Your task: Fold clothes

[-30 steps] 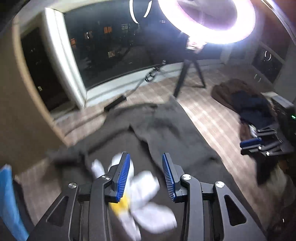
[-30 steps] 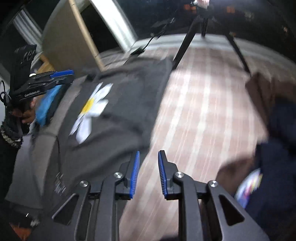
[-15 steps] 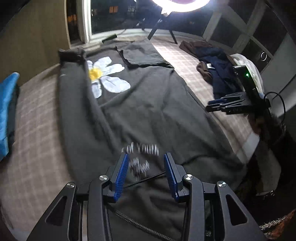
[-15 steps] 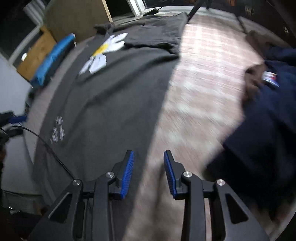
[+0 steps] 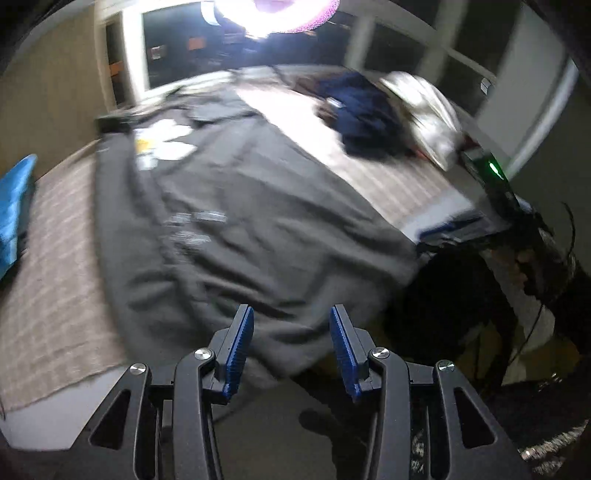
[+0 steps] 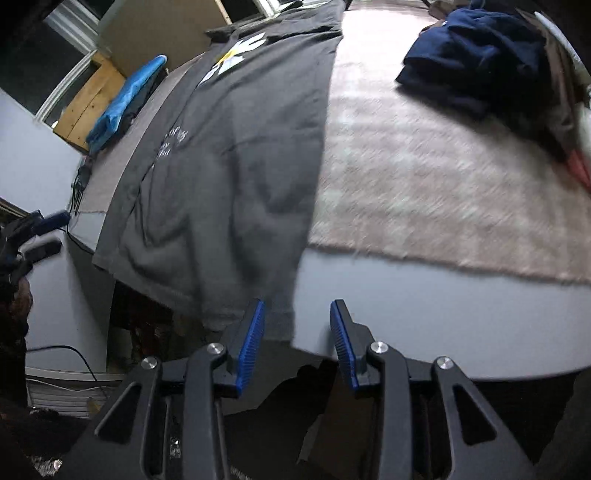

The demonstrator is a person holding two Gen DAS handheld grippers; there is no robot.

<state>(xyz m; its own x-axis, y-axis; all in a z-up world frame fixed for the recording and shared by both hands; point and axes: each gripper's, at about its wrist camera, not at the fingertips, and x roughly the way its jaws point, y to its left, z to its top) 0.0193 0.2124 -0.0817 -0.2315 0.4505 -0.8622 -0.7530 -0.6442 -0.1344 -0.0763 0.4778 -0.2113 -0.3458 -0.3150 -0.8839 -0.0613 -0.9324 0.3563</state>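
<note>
A dark grey T-shirt point(image 5: 240, 229) with a white and yellow daisy print point(image 5: 162, 144) and white lettering lies spread flat on the table, its hem hanging over the near edge. It also shows in the right wrist view point(image 6: 236, 155). My left gripper point(image 5: 291, 325) is open and empty, just above the shirt's hanging hem. My right gripper point(image 6: 297, 325) is open and empty, just in front of the hem's right corner at the table edge. The right gripper also shows in the left wrist view point(image 5: 454, 225), the left gripper in the right wrist view point(image 6: 40, 229).
A beige checked cloth point(image 6: 424, 177) covers the grey table point(image 6: 424, 306). A pile of navy and brown clothes point(image 6: 476, 55) lies at the far right. A blue item point(image 6: 125, 99) lies at the left edge. A ring light point(image 5: 273, 14) stands behind the table.
Both grippers have pulled back from over the shirt's far end to the near table edge by the hem. Both stay open and empty.
</note>
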